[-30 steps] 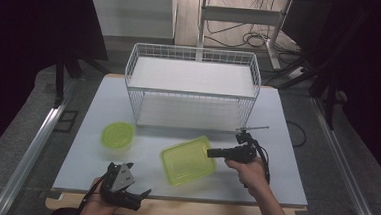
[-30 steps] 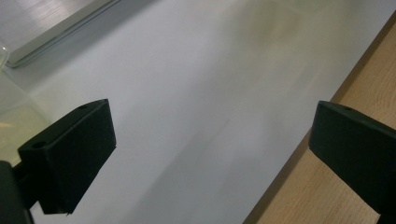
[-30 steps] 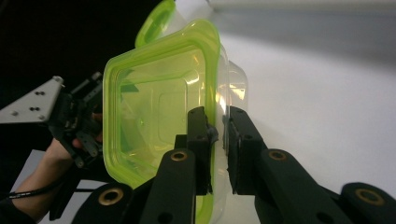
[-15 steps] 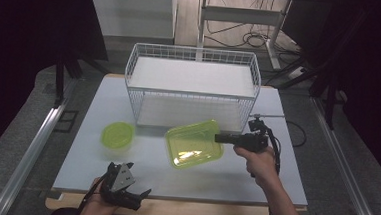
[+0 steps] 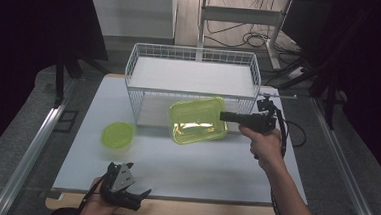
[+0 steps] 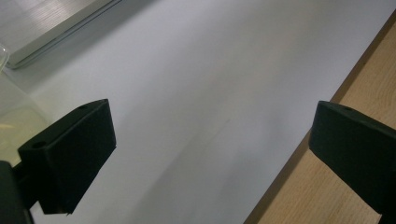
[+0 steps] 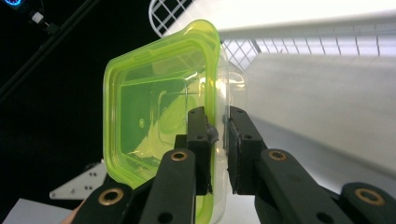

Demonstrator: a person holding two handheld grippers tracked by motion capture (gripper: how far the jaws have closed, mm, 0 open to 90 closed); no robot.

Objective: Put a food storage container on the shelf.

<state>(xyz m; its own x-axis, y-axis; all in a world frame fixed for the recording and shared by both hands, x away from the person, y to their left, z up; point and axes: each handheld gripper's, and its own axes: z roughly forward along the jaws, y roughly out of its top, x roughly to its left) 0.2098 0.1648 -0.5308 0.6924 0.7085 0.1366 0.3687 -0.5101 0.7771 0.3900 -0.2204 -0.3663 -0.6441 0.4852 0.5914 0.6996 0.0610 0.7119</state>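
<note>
While the person's right forearm stretches forward from the table's near edge, the right gripper (image 5: 224, 116) points leftward, roughly level, its jaws pinched on the rim of the green rectangular container (image 5: 198, 120). That container hangs in the air, tilted, just in front of the white wire basket (image 5: 194, 55). Down at the near edge, the left gripper (image 5: 129, 185) rests low in its hand, jaws spread wide over bare table (image 6: 210, 84), holding nothing. A small round green container (image 5: 117, 134) sits on the table, well apart to the left.

High view: overhead from the person's edge, facing 12 o'clock, far off. Left gripper view: close over the worktop (image 6: 196, 93), low. Right gripper view: close along its jaws; shares the green container (image 7: 159, 121) (image 5: 197, 120) and wire basket (image 5: 191, 67) with high view.
</note>
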